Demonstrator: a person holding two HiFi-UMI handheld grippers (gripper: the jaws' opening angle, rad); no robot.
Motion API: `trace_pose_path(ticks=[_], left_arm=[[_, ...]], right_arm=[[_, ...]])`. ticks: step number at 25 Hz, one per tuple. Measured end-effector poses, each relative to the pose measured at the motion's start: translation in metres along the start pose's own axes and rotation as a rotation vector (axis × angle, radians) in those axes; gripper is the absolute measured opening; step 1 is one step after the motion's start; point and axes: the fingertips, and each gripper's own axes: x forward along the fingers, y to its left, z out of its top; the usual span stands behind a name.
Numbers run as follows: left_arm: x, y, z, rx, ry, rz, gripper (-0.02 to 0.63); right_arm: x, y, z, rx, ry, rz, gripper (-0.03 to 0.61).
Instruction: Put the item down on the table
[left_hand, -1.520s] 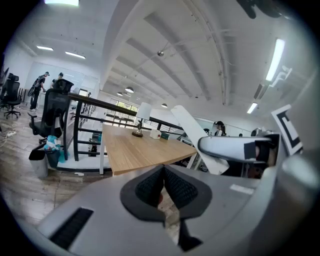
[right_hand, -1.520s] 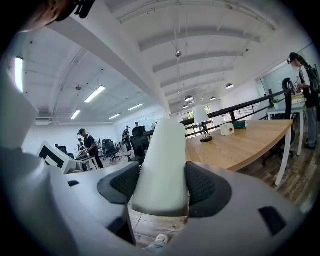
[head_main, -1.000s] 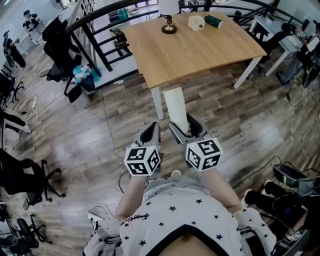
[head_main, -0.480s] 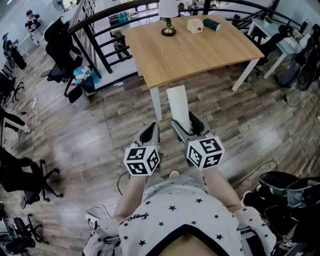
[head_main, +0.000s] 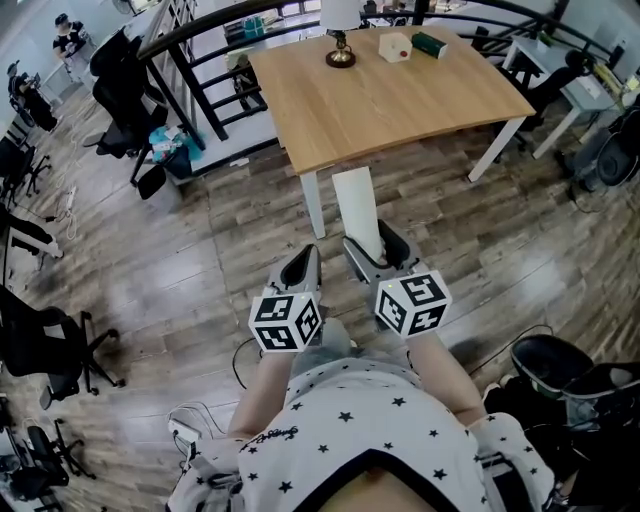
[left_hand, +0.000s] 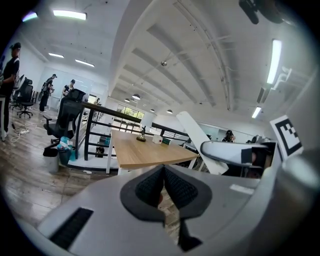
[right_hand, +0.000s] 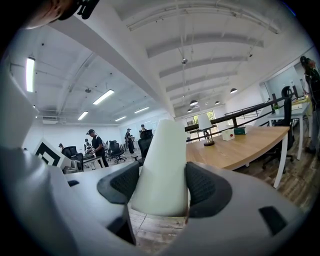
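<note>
Item to be set down, a white tapered piece (right_hand: 162, 170), stays clamped between the jaws of the right hand-held gripper (head_main: 375, 250), just as a second ago. It is held over the wooden floor (head_main: 180, 260), short of the desk (head_main: 400, 100) and not resting on it. The left hand-held gripper (head_main: 300, 268) hangs just beside it, jaws pressed together on nothing. Desk and both grippers sit almost where they did in the head view. A lamp base (head_main: 340, 55) and white box (head_main: 394, 46) stand at the desk's far edge.
</note>
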Motion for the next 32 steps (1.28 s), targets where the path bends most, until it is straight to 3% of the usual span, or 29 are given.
trace_pose_path(ticks=[13,25,32], left_arm=[[0.057,0.031,0.019,-0.022,-0.006,0.002,0.012],[0.14,0.084,0.061,-0.038,0.0,-0.012,0.012],[0.198,0.105,0.1,-0.053,0.002,-0.072,0.012]], right_arm=[[0.057,-0.035,0.006,0.014,0.018,-0.014,0.291],[0.149,-0.075,0.036,0.007,0.026,-0.04,0.29],[0.21,-0.103,0.057,0.008,0.023,-0.075,0.287]])
